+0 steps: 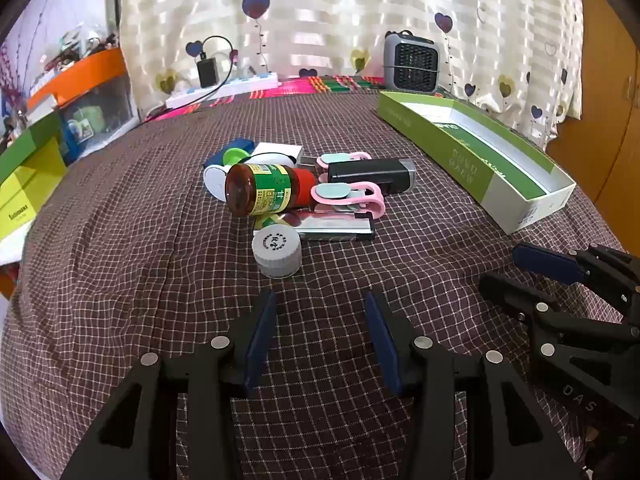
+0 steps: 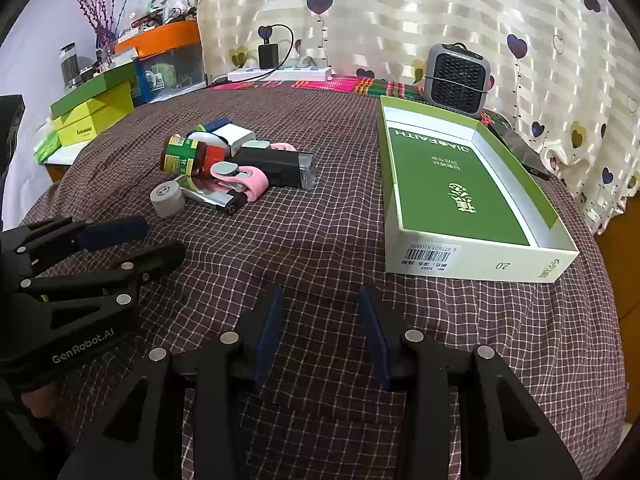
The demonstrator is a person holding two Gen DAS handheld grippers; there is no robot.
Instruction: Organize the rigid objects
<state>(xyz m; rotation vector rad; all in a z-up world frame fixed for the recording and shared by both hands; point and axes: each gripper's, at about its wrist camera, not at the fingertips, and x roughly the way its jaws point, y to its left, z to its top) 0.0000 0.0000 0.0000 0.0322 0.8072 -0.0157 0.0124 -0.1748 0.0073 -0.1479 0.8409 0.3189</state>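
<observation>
Bottle (image 1: pixel 262 190) lies atop the pile, cap (image 1: pixel 277 251) in front — open box (image 1: pixel 476 156) well right.

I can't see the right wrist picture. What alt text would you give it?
A pile of small things, among them a brown jar, a grey cap and a pink clip, lies on a checked cloth, left of an empty green box. The right gripper hangs open in front.

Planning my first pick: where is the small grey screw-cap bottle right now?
In both views the small grey screw-cap bottle stands at the pile's near edge, touching the shiny silver rectangular case, left of the open green cardboard box.
</observation>
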